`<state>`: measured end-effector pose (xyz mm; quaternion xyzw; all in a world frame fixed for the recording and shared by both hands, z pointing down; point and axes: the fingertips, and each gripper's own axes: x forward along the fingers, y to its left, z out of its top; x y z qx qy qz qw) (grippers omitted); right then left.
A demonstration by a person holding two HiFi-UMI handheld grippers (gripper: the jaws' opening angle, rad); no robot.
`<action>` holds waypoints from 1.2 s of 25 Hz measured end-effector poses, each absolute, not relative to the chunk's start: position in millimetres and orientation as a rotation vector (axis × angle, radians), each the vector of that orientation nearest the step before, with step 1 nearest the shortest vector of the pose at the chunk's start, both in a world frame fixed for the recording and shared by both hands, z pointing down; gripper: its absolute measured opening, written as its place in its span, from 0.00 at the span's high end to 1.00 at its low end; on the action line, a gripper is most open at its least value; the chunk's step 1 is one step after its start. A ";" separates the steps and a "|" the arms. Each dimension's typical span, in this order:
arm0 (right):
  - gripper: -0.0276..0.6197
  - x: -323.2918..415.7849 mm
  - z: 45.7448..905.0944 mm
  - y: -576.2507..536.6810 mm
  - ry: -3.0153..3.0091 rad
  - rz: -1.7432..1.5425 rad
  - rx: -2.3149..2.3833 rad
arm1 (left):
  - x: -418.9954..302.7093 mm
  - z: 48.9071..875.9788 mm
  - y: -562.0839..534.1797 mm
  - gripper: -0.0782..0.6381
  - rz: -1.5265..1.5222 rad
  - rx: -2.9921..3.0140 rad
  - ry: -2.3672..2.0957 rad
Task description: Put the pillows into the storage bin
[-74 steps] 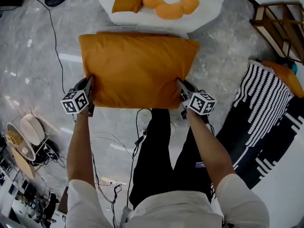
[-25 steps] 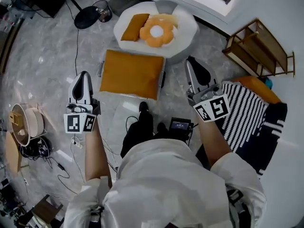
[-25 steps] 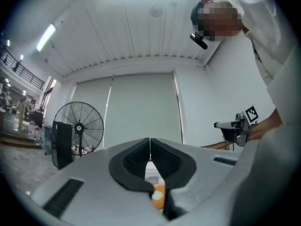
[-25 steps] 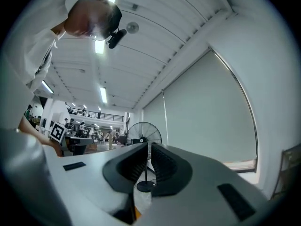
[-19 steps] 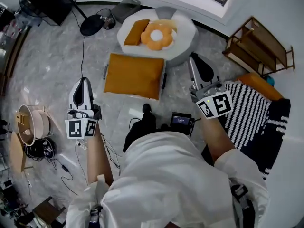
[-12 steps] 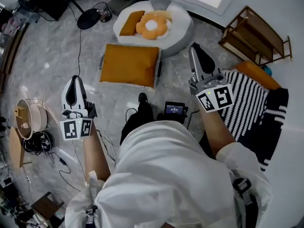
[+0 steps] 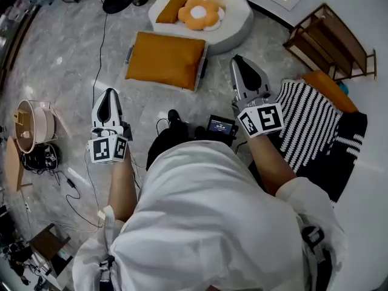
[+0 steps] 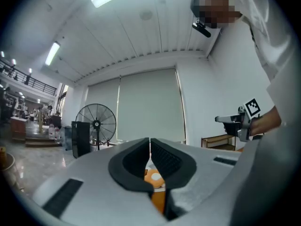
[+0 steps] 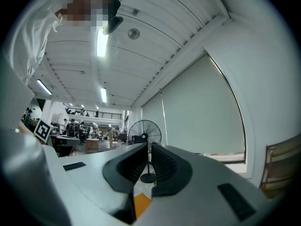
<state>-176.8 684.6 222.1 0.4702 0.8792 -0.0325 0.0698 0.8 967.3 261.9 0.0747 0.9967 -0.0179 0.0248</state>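
A big orange pillow (image 7: 166,59) lies in the storage bin (image 7: 202,68) on the floor, filling it. Behind it a white round cushion (image 7: 233,17) carries a small orange pillow (image 7: 171,8) and an orange flower pillow (image 7: 202,11). My left gripper (image 7: 109,97) is shut and empty, held level to the left of the bin and nearer me. My right gripper (image 7: 239,63) is shut and empty, level, just right of the bin. In the left gripper view the shut jaws frame the flower pillow (image 8: 153,178), and the right gripper (image 8: 226,119) shows far right.
A black-and-white striped blanket (image 7: 306,123) and another orange cushion (image 7: 328,88) lie at the right, beside a wooden shelf (image 7: 330,41). A small screen device (image 7: 219,125) and cables lie by my feet. A standing fan's base (image 7: 117,0) is behind, baskets (image 7: 29,134) at the left.
Three seconds ago both grippers held the big orange pillow at its near corners. It now lies in the bin, and both grippers have drawn back from it, empty.
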 end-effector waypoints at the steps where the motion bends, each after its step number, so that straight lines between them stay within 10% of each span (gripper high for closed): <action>1: 0.89 -175.3 226.1 685.6 2.651 -0.089 1.424 | -0.6 262.0 965.1 0.87 -0.042 0.226 3.080; 30: 0.89 -160.8 260.0 672.2 2.708 -0.074 1.452 | -1.6 267.0 918.7 0.87 0.084 0.053 3.114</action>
